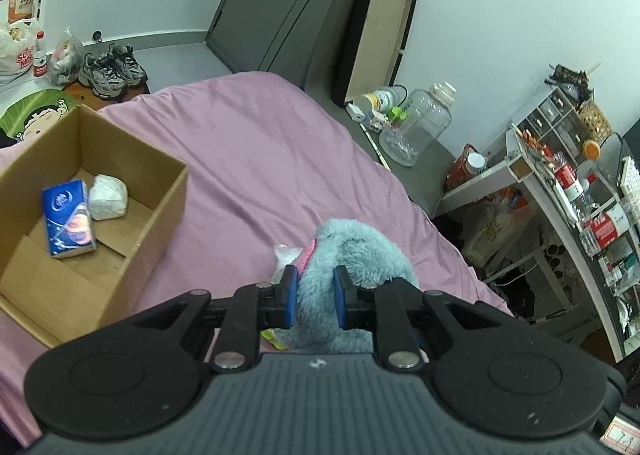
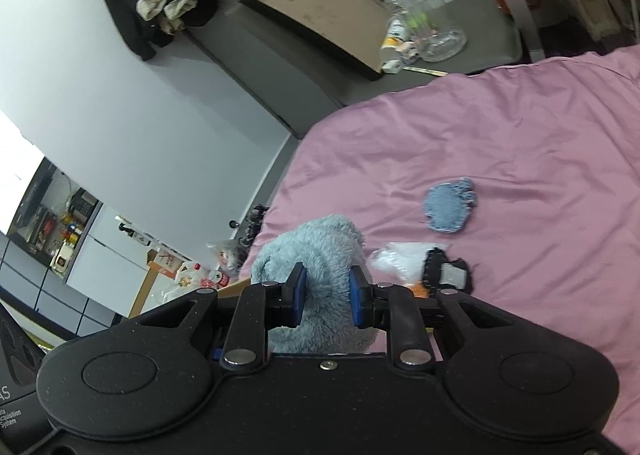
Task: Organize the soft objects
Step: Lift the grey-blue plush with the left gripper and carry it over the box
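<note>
A fluffy light-blue plush toy (image 1: 352, 255) with a pink patch is clamped between the blue pads of my left gripper (image 1: 316, 295), above the pink bedsheet (image 1: 248, 143). My right gripper (image 2: 326, 297) is shut on the same plush toy (image 2: 316, 251). An open cardboard box (image 1: 132, 223) stands on the bed to the left and holds a blue tissue pack (image 1: 68, 217) and a white soft bundle (image 1: 108, 197). A round denim patch (image 2: 450, 209), a black-and-grey soft item (image 2: 448, 269) and a clear plastic bag (image 2: 396, 257) lie on the sheet in the right wrist view.
A grey ledge runs behind the bed with a clear plastic jar (image 1: 420, 123), bottles and a leaning dark-framed board (image 1: 376, 31). A cluttered white shelf unit (image 1: 568, 191) stands right of the bed. Sneakers (image 1: 112, 69) and bags sit at the far left.
</note>
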`<state>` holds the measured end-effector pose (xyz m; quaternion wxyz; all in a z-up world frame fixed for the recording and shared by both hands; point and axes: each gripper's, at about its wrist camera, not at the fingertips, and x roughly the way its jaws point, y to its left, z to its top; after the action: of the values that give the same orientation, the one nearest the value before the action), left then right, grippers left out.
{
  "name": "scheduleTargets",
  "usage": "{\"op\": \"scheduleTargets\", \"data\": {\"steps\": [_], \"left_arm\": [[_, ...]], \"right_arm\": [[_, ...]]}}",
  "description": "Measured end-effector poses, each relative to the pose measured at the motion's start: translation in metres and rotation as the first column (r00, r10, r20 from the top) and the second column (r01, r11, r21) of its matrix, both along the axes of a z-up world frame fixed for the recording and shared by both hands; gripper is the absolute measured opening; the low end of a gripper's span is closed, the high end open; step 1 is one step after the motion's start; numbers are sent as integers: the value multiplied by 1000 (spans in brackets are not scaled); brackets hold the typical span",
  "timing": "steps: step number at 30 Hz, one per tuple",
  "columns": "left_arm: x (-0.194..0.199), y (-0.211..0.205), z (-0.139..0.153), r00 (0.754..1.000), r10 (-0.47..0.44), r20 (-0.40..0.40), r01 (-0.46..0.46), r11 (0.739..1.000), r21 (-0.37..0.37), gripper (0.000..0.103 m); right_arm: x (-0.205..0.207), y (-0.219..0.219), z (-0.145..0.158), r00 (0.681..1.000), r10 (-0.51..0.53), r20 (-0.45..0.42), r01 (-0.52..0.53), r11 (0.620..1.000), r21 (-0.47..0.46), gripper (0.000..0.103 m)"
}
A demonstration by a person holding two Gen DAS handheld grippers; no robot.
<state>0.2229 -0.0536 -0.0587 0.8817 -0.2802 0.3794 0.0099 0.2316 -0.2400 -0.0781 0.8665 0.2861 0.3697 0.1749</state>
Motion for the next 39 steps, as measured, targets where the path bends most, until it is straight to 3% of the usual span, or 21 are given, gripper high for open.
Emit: {"op": "scheduleTargets", "data": {"steps": [13,27,39], "left_arm": [[-16,60,7,999,40,34,-39,999,-30,17],[-30,131,4,995,89,39,-87,995,-43,13],[-25,166,-7,994,108,0,-107,993,-48,12]], "right_arm": [[-15,62,15,997,52,64,-50,998,-26,22],[-16,127,11,986,137,96,-133,990,-40,22],[-8,146,6,982,178,56,-176,984,-35,29]]}}
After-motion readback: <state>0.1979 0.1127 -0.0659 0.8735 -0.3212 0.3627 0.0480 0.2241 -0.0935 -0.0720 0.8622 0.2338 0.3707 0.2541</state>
